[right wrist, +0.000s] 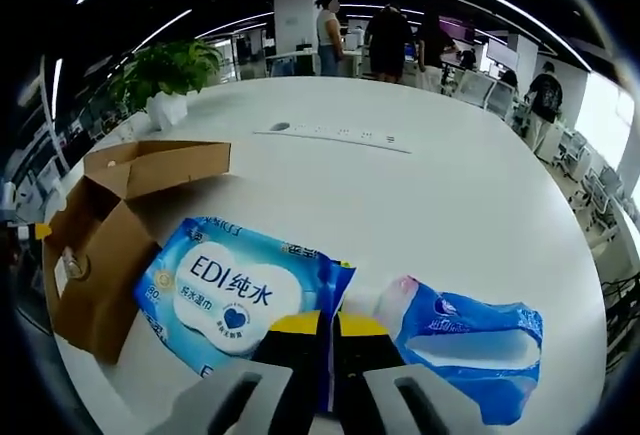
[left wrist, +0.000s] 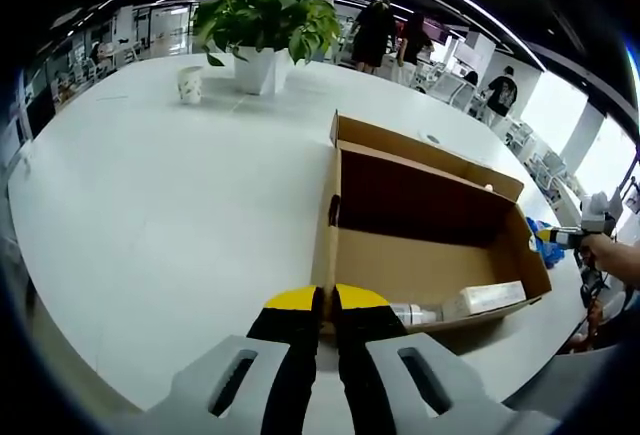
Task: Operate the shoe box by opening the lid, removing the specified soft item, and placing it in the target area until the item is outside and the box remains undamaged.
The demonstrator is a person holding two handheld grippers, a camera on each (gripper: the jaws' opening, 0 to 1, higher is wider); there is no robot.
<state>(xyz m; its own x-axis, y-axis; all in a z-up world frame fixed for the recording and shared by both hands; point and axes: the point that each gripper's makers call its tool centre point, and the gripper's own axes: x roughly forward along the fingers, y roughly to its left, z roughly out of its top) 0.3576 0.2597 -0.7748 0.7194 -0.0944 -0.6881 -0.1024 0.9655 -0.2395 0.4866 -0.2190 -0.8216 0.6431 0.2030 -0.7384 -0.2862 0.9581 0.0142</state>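
Wipes pack out of the open shoe box, on the white worktop

Right claw [right wrist: 321, 327] pinches the wipes pack [right wrist: 238, 298] edge near the worktop [right wrist: 450, 195] edge, beside a blue tissue pack [right wrist: 470, 340]; left claw [left wrist: 322, 302], pressed together, touches the shoe box [left wrist: 420, 255] wall.

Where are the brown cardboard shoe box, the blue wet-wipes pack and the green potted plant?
Brown cardboard shoe box [left wrist: 420, 255]: left gripper view, bare inner floor.
Blue wet-wipes pack [right wrist: 235, 295]: right gripper view, white label centre.
Green potted plant [left wrist: 268, 17]: left gripper view, leaves.
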